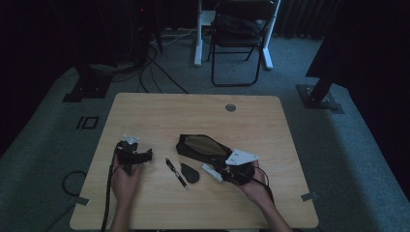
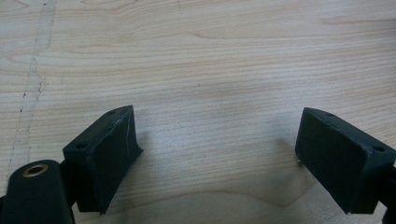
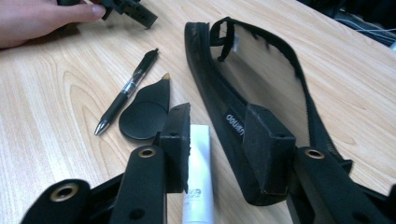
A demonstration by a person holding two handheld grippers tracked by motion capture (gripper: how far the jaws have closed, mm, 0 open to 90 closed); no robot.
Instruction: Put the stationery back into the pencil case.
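Pale wood worktop (image 1: 159, 116) carries an open black pouch (image 3: 261, 60), with a pen (image 3: 126, 91) and a flat black teardrop-shaped piece (image 3: 142, 114) just beside it, and a folding chair (image 1: 239, 34) stands on the carpet beyond. Right gripper (image 3: 217, 140) has its jaws part open around a white tube (image 3: 198, 172) that lies against the pouch's near edge, one jaw against the tube and the other over the pouch rim, so no firm grip shows. Left gripper (image 2: 215, 149) rests well apart with jaws wide open over bare wood.

Dim room: grey carpet (image 1: 348, 159), folding chair (image 1: 239, 34) behind the wooden table (image 1: 159, 111), dark curtains (image 1: 48, 38).
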